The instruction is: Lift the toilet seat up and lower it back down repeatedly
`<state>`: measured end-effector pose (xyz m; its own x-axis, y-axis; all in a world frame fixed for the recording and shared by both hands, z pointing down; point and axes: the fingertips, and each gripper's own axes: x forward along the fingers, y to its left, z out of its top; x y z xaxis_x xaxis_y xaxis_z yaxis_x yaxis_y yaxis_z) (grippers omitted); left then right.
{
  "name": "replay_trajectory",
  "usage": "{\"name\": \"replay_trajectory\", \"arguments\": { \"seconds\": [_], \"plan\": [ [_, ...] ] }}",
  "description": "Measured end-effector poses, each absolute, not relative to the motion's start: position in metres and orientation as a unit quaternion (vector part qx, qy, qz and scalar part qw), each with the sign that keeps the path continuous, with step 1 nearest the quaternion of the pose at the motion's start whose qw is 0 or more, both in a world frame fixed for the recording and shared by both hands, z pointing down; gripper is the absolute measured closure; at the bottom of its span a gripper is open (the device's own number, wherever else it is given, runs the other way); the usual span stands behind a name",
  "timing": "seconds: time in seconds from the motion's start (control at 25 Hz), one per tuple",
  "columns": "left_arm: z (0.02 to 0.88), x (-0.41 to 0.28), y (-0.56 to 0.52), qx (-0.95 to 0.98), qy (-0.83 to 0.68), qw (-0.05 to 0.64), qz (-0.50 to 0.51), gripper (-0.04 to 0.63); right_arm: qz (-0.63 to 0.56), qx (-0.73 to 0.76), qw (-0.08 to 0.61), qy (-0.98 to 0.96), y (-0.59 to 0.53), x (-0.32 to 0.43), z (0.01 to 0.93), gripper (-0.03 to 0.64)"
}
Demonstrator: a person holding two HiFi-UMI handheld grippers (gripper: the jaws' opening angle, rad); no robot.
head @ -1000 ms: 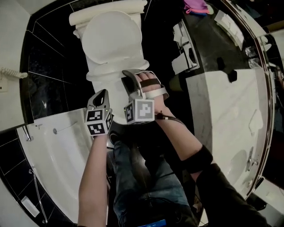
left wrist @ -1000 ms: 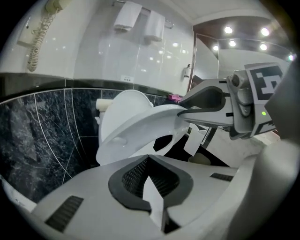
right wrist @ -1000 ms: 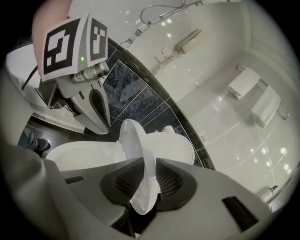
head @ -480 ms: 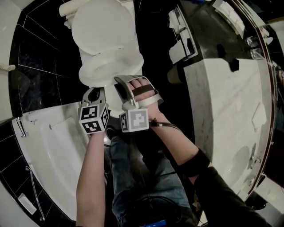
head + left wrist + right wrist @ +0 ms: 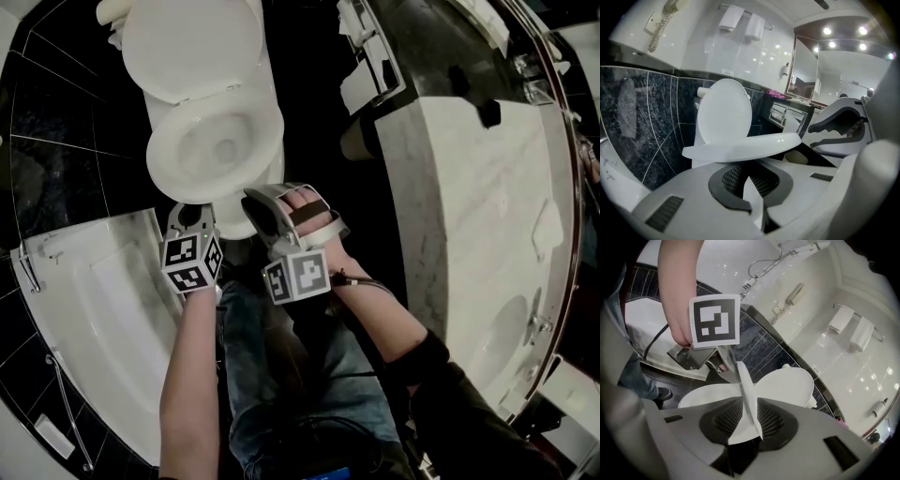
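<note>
The white toilet has its lid upright against the tank and its seat ring lying flat on the bowl. In the left gripper view the seat shows edge-on, level, in front of the lid. My left gripper is just short of the bowl's front edge, touching nothing; its jaw gap is unclear. My right gripper is by the front right of the bowl. Its jaws have just been opening and nothing of the toilet lies between them. From the right gripper the seat lies a little ahead.
A white bathtub curves along the left. A marble vanity counter stands close on the right, with a paper holder on its dark side. Dark wall tiles, a wall phone and towels are behind the toilet. My jeans-clad legs are below.
Both grippers have drawn back from the bowl's front rim toward my body and sunk lower. The toilet has slid up and left in the head view, and the bowl's opening now shows.
</note>
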<state>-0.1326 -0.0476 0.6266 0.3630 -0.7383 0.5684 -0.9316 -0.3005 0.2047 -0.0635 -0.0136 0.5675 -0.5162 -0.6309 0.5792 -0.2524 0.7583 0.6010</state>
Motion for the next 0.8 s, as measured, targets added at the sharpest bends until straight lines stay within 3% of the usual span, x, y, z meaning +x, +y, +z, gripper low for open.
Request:
{"name": "replay_trajectory", "arguments": {
  "seconds": [0.44, 0.8],
  "plan": [
    [0.714, -0.124, 0.005, 0.783, -0.535, 0.25, 0.195, 0.611, -0.151, 0.353, 0.382, -0.841, -0.002, -0.012, 0.621, 0.598],
    [0.785, -0.121, 0.034, 0.789, -0.527, 0.232, 0.214, 0.611, -0.093, 0.394, 0.355, -0.843, -0.003, 0.002, 0.677, 0.6]
  ]
}}
